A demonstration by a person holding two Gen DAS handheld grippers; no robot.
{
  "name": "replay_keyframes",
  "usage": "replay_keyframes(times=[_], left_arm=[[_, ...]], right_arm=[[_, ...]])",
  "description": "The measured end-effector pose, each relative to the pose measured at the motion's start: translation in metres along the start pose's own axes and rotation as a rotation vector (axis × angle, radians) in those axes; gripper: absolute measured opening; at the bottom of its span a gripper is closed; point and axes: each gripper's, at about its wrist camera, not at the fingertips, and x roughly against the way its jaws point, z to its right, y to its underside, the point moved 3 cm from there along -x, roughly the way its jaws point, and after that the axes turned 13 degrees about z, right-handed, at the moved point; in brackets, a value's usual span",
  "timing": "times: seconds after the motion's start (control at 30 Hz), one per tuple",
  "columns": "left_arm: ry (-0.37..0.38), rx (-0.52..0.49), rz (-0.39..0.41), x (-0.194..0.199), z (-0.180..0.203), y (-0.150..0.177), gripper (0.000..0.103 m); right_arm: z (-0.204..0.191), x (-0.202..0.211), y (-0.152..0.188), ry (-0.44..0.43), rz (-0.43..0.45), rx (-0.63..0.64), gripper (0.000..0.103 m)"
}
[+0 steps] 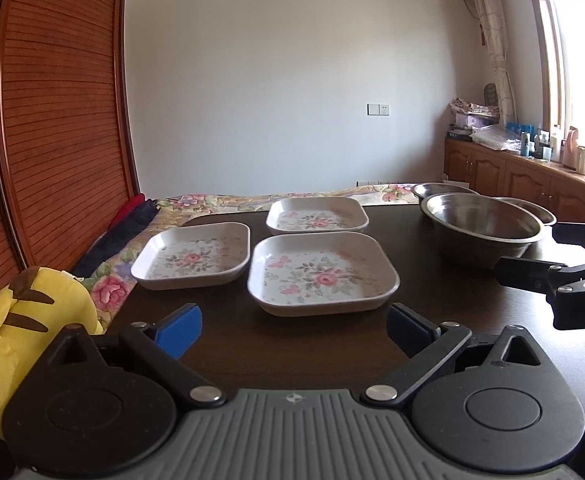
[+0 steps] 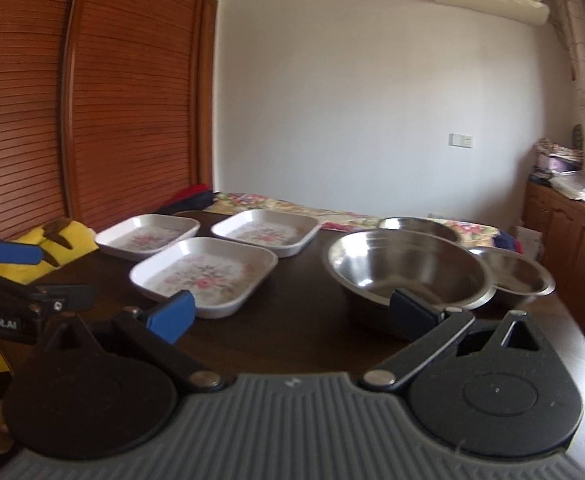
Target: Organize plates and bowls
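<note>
Three square white plates with pink flower prints lie on the dark table (image 1: 432,308): a near plate (image 1: 322,274) (image 2: 204,274), a left plate (image 1: 192,256) (image 2: 146,236) and a far plate (image 1: 316,216) (image 2: 266,232). To their right stand three steel bowls: a large bowl (image 1: 482,226) (image 2: 408,270), a small right bowl (image 2: 512,274) and a far bowl (image 1: 442,190) (image 2: 416,226). My left gripper (image 1: 294,332) hangs open just short of the near plate. The right gripper (image 2: 292,316) is open too, between the near plate and the large bowl, holding nothing.
A yellow plush toy (image 1: 24,332) (image 2: 48,254) sits off the table's left edge. A floral bedspread (image 1: 220,202) lies behind the table, beside a slatted wooden wardrobe (image 1: 60,120). Wooden cabinets (image 1: 532,180) with clutter line the right wall under a window.
</note>
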Motion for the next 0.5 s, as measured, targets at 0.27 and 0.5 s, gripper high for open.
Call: replay_keyframes(times=[0.27, 0.5], left_arm=[[0.011, 0.011, -0.019, -0.027, -0.027, -0.007, 0.090], [0.021, 0.036, -0.033, -0.050, -0.045, -0.009, 0.083]], right_arm=[[-0.020, -0.030, -0.009, -0.120, -0.024, 0.025, 0.103], [-0.025, -0.061, -0.007, -0.172, -0.079, 0.025, 0.092]])
